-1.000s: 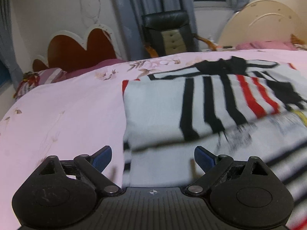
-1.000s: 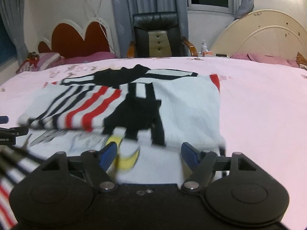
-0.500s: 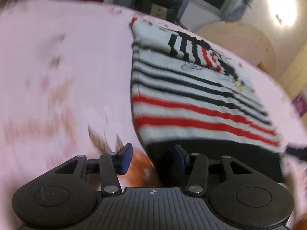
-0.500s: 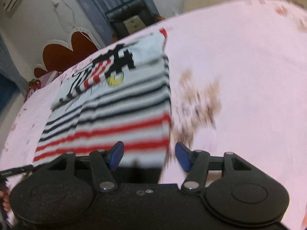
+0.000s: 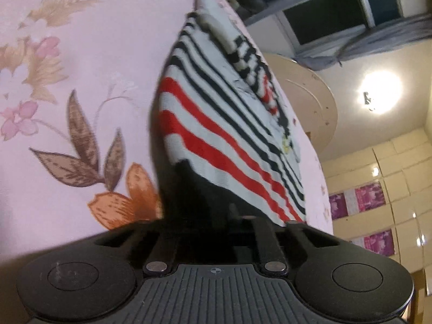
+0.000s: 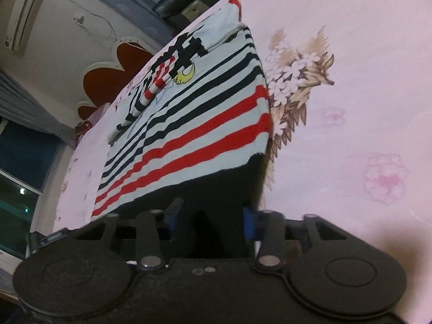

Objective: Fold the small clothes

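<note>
Now our left gripper (image 5: 208,210) has just closed tight on the black hem band at the bottom centre of its frame. Our right gripper (image 6: 209,216) has just been closing too, its blue pads (image 6: 248,222) pinching the same dark hem. Beyond them the white knit sweater with black and red stripes (image 6: 189,124) stretches toward the upper middle, lying on the pink floral bedsheet (image 5: 67,94).

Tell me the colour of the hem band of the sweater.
Black hem band; the right wrist view shows it best.
</note>
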